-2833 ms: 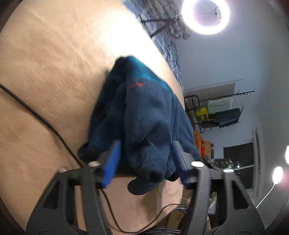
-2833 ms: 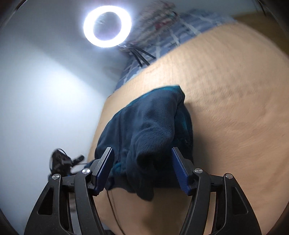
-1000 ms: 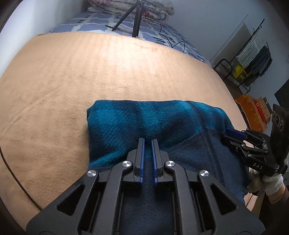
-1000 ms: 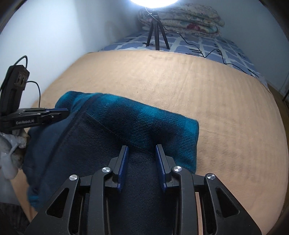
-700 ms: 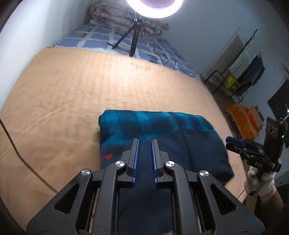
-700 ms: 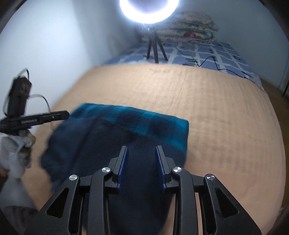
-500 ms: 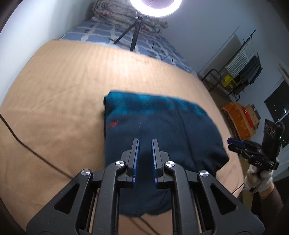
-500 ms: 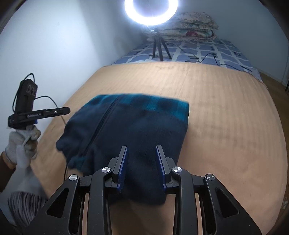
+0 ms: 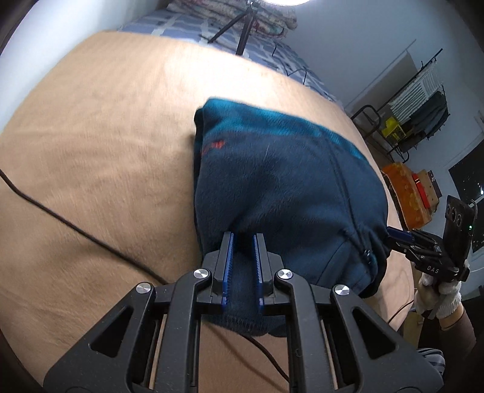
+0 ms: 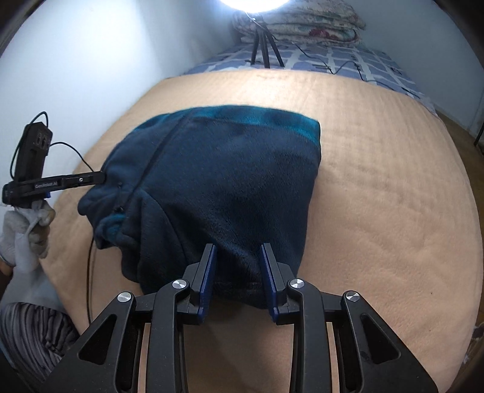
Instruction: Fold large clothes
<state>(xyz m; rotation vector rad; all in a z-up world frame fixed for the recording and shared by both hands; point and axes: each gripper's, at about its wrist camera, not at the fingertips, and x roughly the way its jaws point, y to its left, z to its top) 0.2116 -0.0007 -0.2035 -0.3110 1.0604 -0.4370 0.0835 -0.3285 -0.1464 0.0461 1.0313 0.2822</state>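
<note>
Right now my left claw [image 9: 243, 266] pinches the near hem of the blue fleece [image 9: 281, 181] lying on the tan bed [image 9: 99, 127]; my right claw [image 10: 238, 272] pinches the other corner. Uneven pulling could undo the fold. A black cable [image 9: 75, 232] underneath might snag.

The fleece garment [image 9: 281, 187] lies folded on the blanket [image 9: 99, 127], its near edge between the jaws of the left gripper [image 9: 242, 266] and the right gripper [image 10: 239, 272]. A cable [image 9: 60, 223] crosses the blanket left of the left jaws. A tripod [image 10: 263, 48] stands well beyond the garment, with stacked bedding [image 10: 314, 27] behind it.
</note>
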